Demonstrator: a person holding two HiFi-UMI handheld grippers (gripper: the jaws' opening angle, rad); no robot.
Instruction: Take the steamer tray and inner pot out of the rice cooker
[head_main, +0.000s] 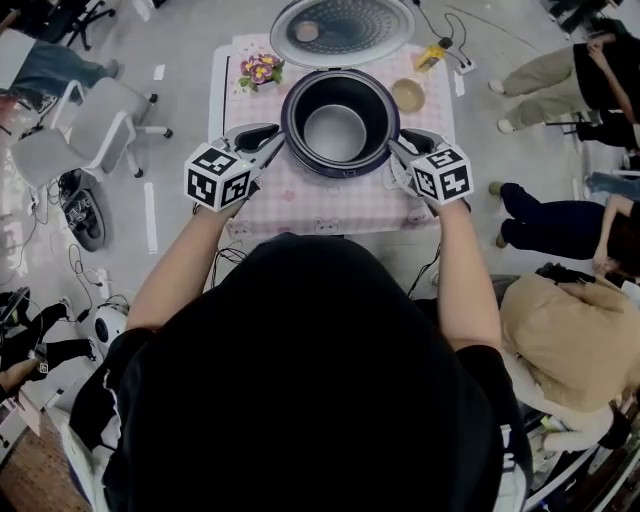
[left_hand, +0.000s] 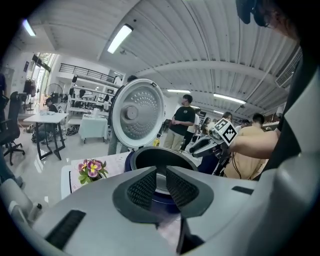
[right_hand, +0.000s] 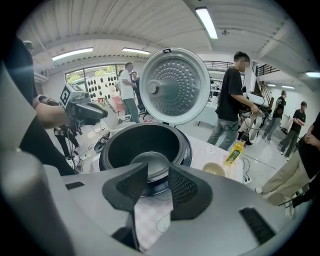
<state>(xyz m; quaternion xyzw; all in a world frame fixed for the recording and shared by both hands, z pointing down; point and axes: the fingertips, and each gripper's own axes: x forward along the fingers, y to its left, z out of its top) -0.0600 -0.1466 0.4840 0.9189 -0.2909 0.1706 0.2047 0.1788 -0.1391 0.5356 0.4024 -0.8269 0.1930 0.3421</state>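
On the pink-check tablecloth (head_main: 300, 205), reading left to right.

- Far left: the left gripper (head_main: 268, 142) sits just beside the rice cooker (head_main: 340, 172), on its left flank. Its jaws are only a narrow slit apart. Nothing is between the pads and it holds nothing.
- Middle: the lid (head_main: 345, 30) is swung fully up. The inner pot (head_main: 303, 110) is still seated in the cooker body, with a dark wall and its rim near the top of the shell. There is a pale disc (head_main: 335, 132) at the bottom. From these angles I can't tell if that is the steamer tray lying low or just the pot floor.
- Handling, my read: the pot is thin stiff metal and light if empty. The coated wall is smooth, so it is likely slippery. I'd pinch across the top rim, one pad inside and one outside, on opposite sides, then lift straight up so it doesn't bind in the shell. A tray would be lighter still, so take it by its edge.
- Right: the right gripper (head_main: 404, 150) is just beside the cooker's right flank. Its jaws are roughly half apart and empty, with only cloth showing through the gap.
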